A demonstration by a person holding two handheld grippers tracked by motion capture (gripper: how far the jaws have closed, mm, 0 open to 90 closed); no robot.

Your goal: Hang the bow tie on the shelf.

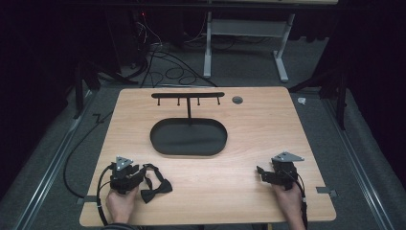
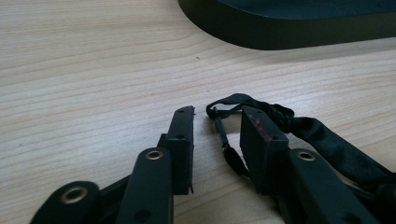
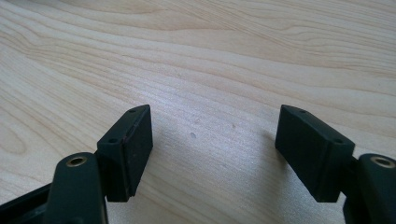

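Left gripper (image 2: 217, 135) straddles bow tie (image 1: 155, 189) strap

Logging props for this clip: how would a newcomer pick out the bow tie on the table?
Start at the wooden table and find the black oval tray at its centre. Look from there to the near left corner, beside the left claw. There lies the bow tie: soft black fabric with a thin looped strap, unlike the rigid metal beside it.

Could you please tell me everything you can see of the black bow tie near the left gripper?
The bow tie is black, of satin-looking fabric, with a knotted bow and a thin strap bearing a small clasp. It lies flat on the wooden table near its front left edge. The bow sits just right of the left gripper; the strap loops up beside that gripper, and in the left gripper view part of it runs between the parted jaws, unclamped.
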